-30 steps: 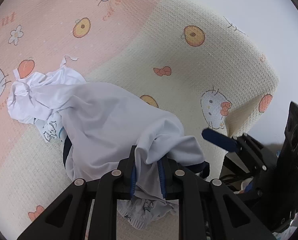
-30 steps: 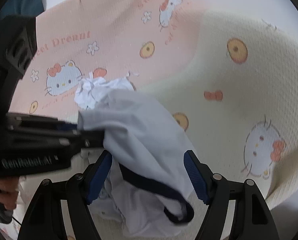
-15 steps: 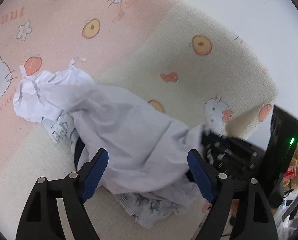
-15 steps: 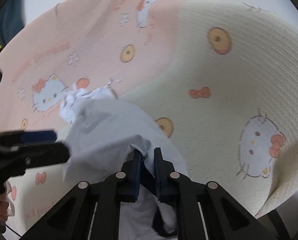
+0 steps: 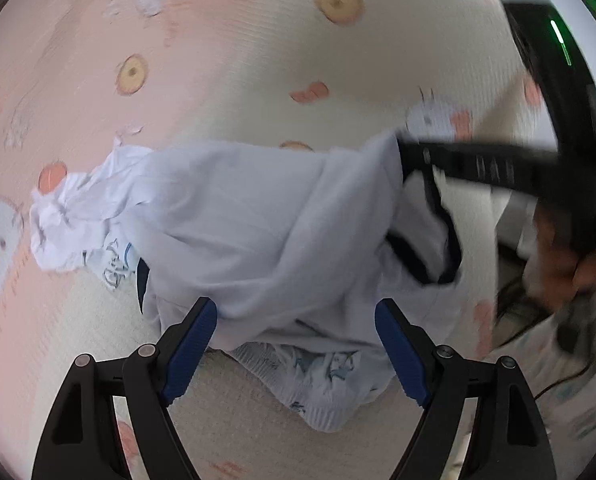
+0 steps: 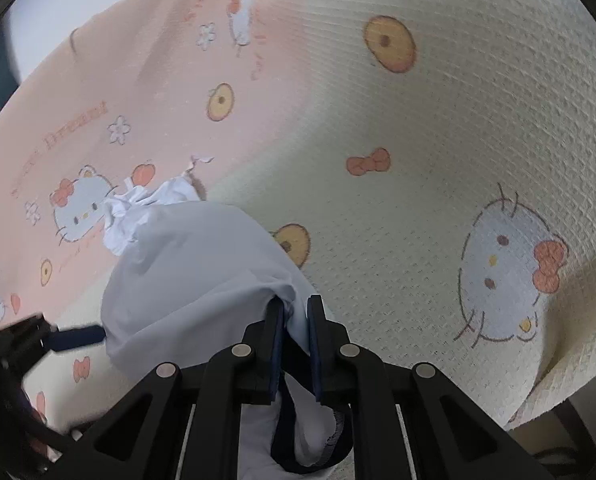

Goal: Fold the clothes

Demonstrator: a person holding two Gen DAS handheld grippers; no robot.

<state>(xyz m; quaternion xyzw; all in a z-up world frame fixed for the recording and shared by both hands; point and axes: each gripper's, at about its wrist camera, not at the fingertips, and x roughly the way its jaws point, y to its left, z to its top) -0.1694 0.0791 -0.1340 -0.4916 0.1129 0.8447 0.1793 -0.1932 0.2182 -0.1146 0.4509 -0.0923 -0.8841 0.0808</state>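
A pale blue-white garment (image 5: 258,232) with dark navy trim lies crumpled on a pink and cream cartoon-cat blanket (image 5: 238,60). My left gripper (image 5: 296,320) stands open over the garment's near edge, and cloth lies loose between its blue pads without being pressed. In the left wrist view the right gripper (image 5: 402,156) pinches the garment's right edge and holds it up. In the right wrist view my right gripper (image 6: 296,316) is shut on a fold of the same garment (image 6: 194,272), its navy-trimmed hem hanging below the fingers.
A printed white piece of clothing (image 5: 318,380) peeks out under the garment. The blanket's edge (image 6: 558,392) drops off at the right. The left gripper's blue fingertip (image 6: 78,336) shows at the left in the right wrist view. A hand (image 5: 558,264) holds the right tool.
My left gripper let go of the garment and opened wide. My right gripper, open around the cloth a second ago, closed on its edge and pulled it rightward and taut.
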